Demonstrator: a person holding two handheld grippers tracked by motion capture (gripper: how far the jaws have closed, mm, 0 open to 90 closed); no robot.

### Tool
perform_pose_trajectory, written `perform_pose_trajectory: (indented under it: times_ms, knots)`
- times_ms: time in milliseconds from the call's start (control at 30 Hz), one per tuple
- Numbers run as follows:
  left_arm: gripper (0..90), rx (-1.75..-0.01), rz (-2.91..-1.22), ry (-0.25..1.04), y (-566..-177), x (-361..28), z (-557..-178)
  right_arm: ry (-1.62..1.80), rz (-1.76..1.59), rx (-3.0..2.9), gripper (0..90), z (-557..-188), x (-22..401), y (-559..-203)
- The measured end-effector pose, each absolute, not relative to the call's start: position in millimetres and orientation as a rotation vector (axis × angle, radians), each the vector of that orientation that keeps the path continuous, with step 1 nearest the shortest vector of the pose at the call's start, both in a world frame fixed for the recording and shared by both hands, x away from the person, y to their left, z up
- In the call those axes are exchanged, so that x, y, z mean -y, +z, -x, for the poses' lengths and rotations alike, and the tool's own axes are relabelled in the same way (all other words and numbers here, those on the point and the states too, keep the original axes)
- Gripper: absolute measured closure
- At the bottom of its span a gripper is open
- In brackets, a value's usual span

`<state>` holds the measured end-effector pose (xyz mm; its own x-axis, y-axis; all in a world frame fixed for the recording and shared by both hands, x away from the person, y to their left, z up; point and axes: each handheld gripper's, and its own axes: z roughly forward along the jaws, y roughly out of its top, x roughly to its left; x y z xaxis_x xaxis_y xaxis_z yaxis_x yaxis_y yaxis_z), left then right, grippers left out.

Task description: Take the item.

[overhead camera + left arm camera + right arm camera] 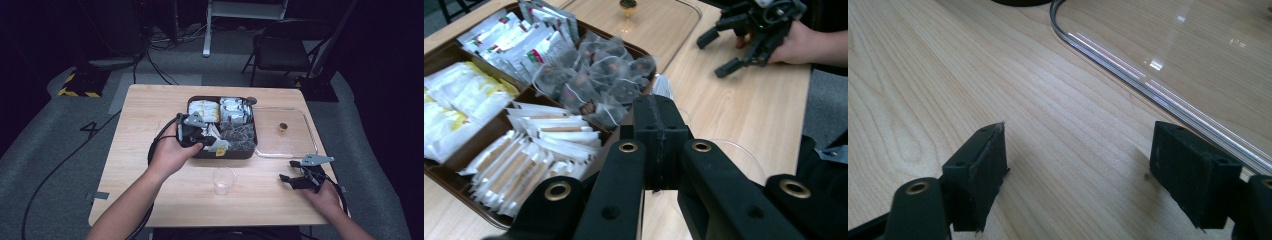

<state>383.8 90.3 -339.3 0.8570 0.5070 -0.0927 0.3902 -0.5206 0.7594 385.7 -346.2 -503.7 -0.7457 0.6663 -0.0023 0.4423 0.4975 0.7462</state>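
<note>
The left gripper (212, 142) is held at the near edge of the brown compartment tray (248, 150), its jaws pressed together on a small white packet (663, 88). The right gripper (292, 171) is rested on the bench (145, 150) at the near right, jaws spread wide, beside a clear tray (1158, 95). A clear plastic cup (223, 181) is stood between the grippers.

My table (150, 195): pale wood, on grey carpet (55, 150). Dark room beyond. Black chair (280, 50) behind, cables (65, 165) trailing, hazard-striped base (80, 85) at left.
</note>
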Motion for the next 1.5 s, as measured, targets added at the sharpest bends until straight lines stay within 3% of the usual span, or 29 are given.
perform_pose_trajectory:
  times_ms: [567,1500]
  knots:
    - [90.0,-0.61,-2.182,0.124,-362,-87,-350,1.098,-0.936,-2.455,22.9,-386,346,-504]
    - [89.6,-0.565,-2.311,0.141,-375,-69,-342,1.097,-0.937,-2.453,22.9,-386,346,-504]
